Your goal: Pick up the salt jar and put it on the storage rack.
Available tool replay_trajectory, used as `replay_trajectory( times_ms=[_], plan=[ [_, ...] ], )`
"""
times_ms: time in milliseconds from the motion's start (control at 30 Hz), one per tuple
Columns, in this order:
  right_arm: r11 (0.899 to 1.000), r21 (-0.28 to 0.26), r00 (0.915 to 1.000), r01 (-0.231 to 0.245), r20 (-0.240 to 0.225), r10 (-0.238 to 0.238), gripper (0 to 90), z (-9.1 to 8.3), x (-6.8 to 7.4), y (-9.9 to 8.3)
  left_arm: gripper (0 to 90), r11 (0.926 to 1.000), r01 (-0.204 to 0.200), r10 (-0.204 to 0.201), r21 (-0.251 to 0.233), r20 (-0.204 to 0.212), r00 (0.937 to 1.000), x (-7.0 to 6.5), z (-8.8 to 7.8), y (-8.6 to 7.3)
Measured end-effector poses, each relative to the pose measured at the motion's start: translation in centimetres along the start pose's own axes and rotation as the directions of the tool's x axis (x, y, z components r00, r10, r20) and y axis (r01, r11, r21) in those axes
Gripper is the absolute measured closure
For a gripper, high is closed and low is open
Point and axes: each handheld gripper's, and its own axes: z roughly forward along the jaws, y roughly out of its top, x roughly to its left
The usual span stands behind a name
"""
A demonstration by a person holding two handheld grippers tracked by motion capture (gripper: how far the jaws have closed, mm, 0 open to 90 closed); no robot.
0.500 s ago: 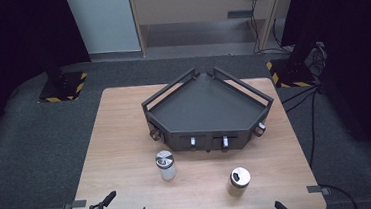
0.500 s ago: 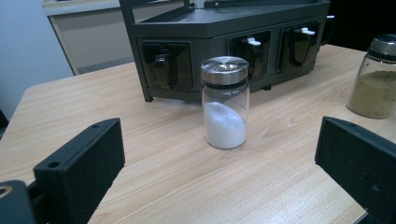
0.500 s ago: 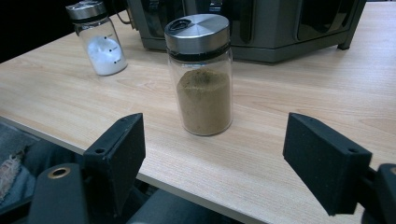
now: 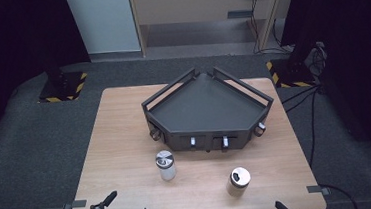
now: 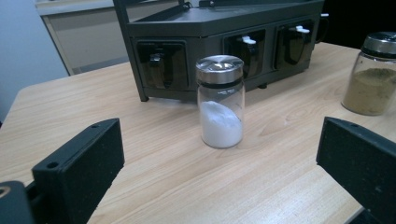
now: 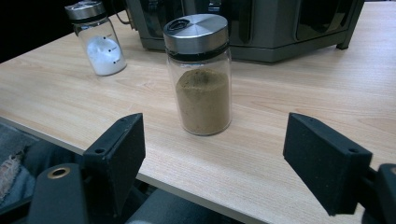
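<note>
The fingers (image 5: 79, 172) of the left gripper (image 5: 217, 154) stand wide apart with nothing between them. Those of the right gripper (image 6: 215, 154) are likewise spread and touch nothing. Each pair frames a jar that stands ahead of it, clear of the pads.

Against the high view of half a second ago, very little has changed. Both grippers sit low at the bottom edge of the frame, in much the same places, and neither jar has shifted on the tabletop (image 4: 126, 139). I read this as the start of the approach: both hands are lined up on their targets, but no grasp has begun.

Nearest the left gripper, in the middle of the left gripper view, is the white-powder jar (image 5: 220, 112). It is clear glass and upright, with a brushed metal cap. It is less than half full, and the powder is heaped higher on one side. Nearest the right gripper, at the centre of the right gripper view, is the brown-powder jar (image 6: 201, 84). It has the same shape and cap, with a small dark spout hole at the cap's rim, and is filled past halfway with a fine olive-brown powder. In the high view the white jar stands lower centre and the brown one lower right, well apart from each other.

Farther back, across the middle of the high view, stands the black rack (image 4: 206, 133). It is a wedge-shaped tray with raised rails. Its front face has recesses, each with a small white-tipped fitting inside. Both jars stand in front of it, apart from it.
</note>
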Motion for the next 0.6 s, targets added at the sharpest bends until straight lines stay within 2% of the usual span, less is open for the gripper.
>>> replay_trajectory(
  times_ms=[100, 200, 367, 533, 567, 600],
  plan=[
    [1.000, 0.001, 1.0000, -0.005, 0.005, 0.005, 20.8, 0.0, 0.0, 0.0, 0.0, 1.0000, -0.004, 0.004, 0.002, 0.029, 0.9996, 0.3, 0.1, 0.1],
    [1.000, 0.003, 0.9999, -0.005, 0.012, 0.005, 20.5, 0.0, 0.1, 0.0, 0.0, 1.0000, -0.006, 0.005, 0.003, 0.040, 0.9992, 0.3, 0.3, 0.3],
    [1.000, 0.008, 0.9996, 0.004, 0.029, -0.004, 20.1, 0.0, 0.2, 0.0, 0.0, 0.9996, 0.026, -0.026, 0.009, 0.052, 0.9983, 0.3, 1.5, 0.9],
    [1.000, 0.010, 0.9993, 0.020, 0.032, -0.020, 19.5, 0.0, 0.3, 0.1, 0.0, 0.9991, 0.006, -0.008, 0.043, 0.053, 0.9986, -0.5, 4.4, 1.3],
    [1.000, 0.006, 0.9992, 0.022, 0.032, -0.022, 19.2, 0.0, 0.3, 0.1, 0.0, 0.9987, 0.019, -0.022, 0.048, 0.049, 0.9986, -0.7, 5.7, 1.3],
    [1.000, 0.004, 0.9992, 0.025, 0.031, -0.025, 19.0, 0.0, 0.3, 0.1, 0.0, 0.9984, 0.020, -0.022, 0.052, 0.043, 0.9988, -0.9, 6.4, 1.4]
  ],
)
